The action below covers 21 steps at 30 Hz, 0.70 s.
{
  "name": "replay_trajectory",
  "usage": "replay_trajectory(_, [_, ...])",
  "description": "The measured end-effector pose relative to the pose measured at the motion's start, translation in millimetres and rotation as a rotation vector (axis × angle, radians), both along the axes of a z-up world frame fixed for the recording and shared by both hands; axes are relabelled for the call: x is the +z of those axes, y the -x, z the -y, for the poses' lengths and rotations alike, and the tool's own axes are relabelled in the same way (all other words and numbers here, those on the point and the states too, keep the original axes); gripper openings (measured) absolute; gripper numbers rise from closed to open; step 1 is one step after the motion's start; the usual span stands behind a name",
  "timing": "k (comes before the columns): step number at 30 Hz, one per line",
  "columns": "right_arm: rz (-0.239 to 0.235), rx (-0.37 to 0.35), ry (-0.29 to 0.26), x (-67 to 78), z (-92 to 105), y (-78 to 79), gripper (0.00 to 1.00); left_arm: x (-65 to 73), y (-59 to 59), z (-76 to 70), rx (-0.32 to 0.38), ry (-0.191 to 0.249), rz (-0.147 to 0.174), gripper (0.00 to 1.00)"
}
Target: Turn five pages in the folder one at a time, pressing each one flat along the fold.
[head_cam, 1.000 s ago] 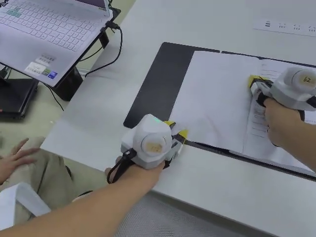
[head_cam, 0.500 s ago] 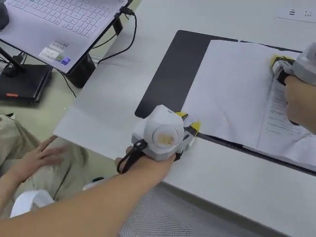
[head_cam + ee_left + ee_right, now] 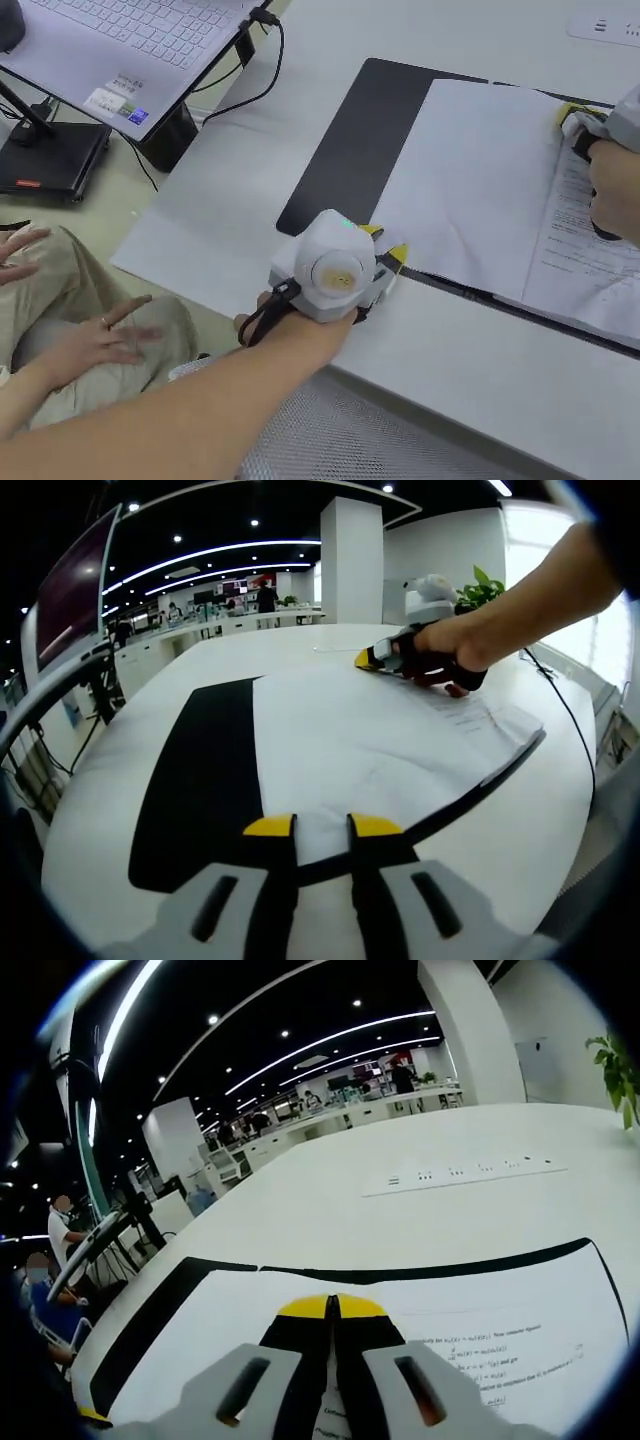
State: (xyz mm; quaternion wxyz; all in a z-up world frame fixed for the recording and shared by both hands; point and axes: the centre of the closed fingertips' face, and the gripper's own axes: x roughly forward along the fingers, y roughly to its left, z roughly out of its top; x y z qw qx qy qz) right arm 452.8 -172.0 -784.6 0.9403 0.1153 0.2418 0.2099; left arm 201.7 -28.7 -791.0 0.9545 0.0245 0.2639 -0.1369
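An open black folder (image 3: 340, 150) lies on the white table. A blank white page (image 3: 480, 180) is spread flat over its left half, and a printed page (image 3: 590, 250) lies on the right. My left gripper (image 3: 385, 245) rests at the blank page's near left corner. In the left gripper view it (image 3: 322, 827) is narrowly open, with the page edge (image 3: 320, 845) showing in the gap. My right gripper (image 3: 572, 115) is shut and sits on the fold near the folder's far edge. Its tips (image 3: 332, 1307) touch, tip down on the paper.
A white laptop (image 3: 130, 40) stands on a black stand at the far left, with a cable (image 3: 250, 80) running to it. A power strip (image 3: 605, 25) lies beyond the folder. Another person's hands (image 3: 80, 340) rest on their lap beside the table's left edge (image 3: 180, 285).
My right gripper has slid along the fold toward the folder's far edge. The left gripper has stayed at the near corner. The head view has shifted, and the seated person's hands have moved.
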Motion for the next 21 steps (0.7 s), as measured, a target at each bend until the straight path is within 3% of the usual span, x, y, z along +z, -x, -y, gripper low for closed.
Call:
replay_trajectory(10, [-0.002,0.039,-0.014,0.5,-4.6,35.9,0.0,-0.2,0.4,-0.2,-0.002,-0.002,0.001,0.18])
replay_trajectory(12, [-0.004,0.05,-0.014,0.5,-3.8,33.3,0.0,-0.1,0.6,-0.3,-0.002,-0.002,0.001,0.18])
replay_trajectory(21, [-0.016,0.073,-0.02,-0.1,-7.6,61.1,0.0,0.5,1.1,-1.2,-0.005,-0.006,-0.001,0.18])
